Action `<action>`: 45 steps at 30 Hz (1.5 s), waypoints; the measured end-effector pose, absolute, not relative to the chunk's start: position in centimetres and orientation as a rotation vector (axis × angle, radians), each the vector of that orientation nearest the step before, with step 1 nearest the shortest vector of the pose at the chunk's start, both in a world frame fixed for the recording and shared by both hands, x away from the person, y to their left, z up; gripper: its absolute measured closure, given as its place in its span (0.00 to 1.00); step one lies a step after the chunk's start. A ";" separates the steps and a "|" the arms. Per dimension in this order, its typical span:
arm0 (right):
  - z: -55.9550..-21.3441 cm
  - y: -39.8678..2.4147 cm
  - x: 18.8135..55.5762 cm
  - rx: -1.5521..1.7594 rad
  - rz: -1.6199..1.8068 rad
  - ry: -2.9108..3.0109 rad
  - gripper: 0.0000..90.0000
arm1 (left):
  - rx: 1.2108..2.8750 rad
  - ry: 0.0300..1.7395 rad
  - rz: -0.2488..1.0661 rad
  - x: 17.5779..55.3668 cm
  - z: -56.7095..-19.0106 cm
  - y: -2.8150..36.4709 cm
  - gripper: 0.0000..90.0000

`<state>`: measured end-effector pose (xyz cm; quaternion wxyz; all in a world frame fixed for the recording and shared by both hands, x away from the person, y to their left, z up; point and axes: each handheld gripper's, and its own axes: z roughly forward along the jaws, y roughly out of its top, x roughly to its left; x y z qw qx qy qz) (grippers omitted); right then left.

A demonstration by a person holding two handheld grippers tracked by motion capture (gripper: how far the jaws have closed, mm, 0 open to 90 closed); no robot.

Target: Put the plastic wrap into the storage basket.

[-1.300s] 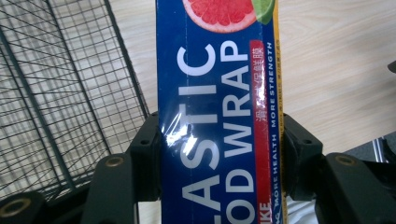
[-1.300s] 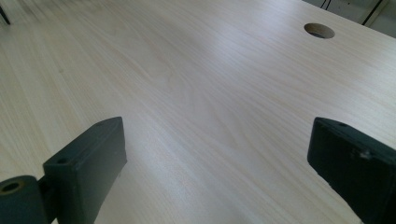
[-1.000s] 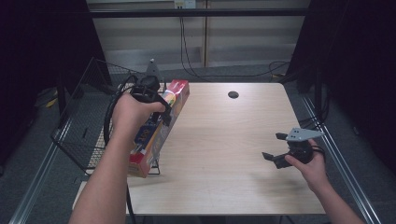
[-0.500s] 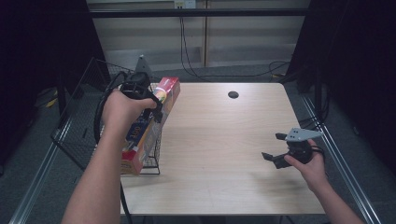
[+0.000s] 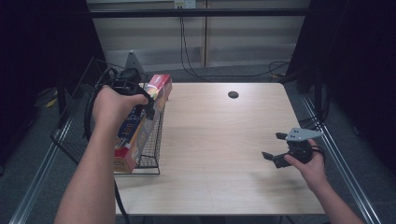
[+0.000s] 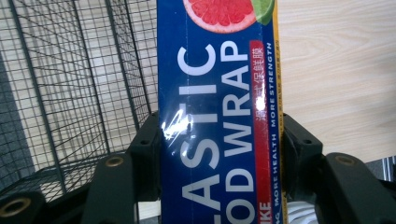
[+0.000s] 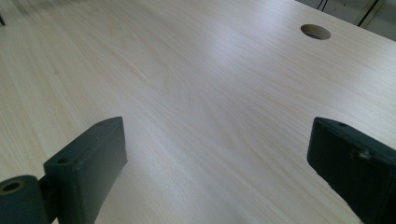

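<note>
Work in hand: moving the plastic wrap box (image 5: 140, 126) toward the wire basket (image 5: 74, 140) at the left edge of the surface (image 5: 219, 140).
Left tool (image 5: 135, 95): closed on the plastic wrap box; in the left gripper view the two black jaws press on both long sides of the box (image 6: 217, 121).
Right tool (image 5: 275, 149): open, nothing between its jaws; it is held low at the lower right of the high view, and the right gripper view shows bare wood between the jaws.
Box position: left of centre in the high view, tilted, its upper end toward the top of the frame and its lower end by the basket's near corner. Whether the lower end rests on the basket wire or hangs free cannot be told.
Done: the box is gripped and stands at the basket's right-hand wall.
Left to do, as judged: bring the box fully inside the basket, set it down, open the left tool.
Basket content: the mesh seen in the left gripper view (image 6: 70, 93) carries no other item.
Legible print, left gripper view: "ASTIC", "OD WRAP", "MORE HEALTH MORE STRENGTH", plus a red strip of Chinese characters too small to read.
Graphics: cut grapefruit and lime at the top of the blue panel.
Surface feature: round cable hole (image 5: 233, 94).
</note>
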<state>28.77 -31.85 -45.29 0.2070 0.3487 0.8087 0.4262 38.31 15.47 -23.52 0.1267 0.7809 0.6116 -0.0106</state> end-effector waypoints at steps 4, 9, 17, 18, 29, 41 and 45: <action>-45.3 -31.9 28.8 0.970 1.188 2.252 0.05 | 2.262 1.795 -0.025 38.3 -23.1 16.0 0.49; -45.3 -31.9 28.8 0.969 1.188 2.252 0.05 | 2.259 1.808 -0.027 38.4 -22.8 16.5 0.49; -45.2 -32.0 28.8 0.969 1.186 2.255 0.05 | 2.228 1.842 -0.022 38.4 -22.4 17.6 0.49; -45.2 -32.0 28.8 0.969 1.186 2.255 0.05 | 2.228 1.842 -0.022 38.4 -22.4 17.6 0.49; -45.2 -31.9 28.7 0.970 1.182 2.251 0.05 | 2.197 1.873 -0.003 38.5 -22.1 19.0 0.49; -45.2 -32.0 28.7 0.959 1.181 2.251 0.05 | 2.149 1.932 0.018 38.6 -21.8 20.0 0.49; -45.2 -32.0 28.7 0.960 1.181 2.252 0.05 | 2.138 1.945 0.026 38.6 -21.6 20.5 0.49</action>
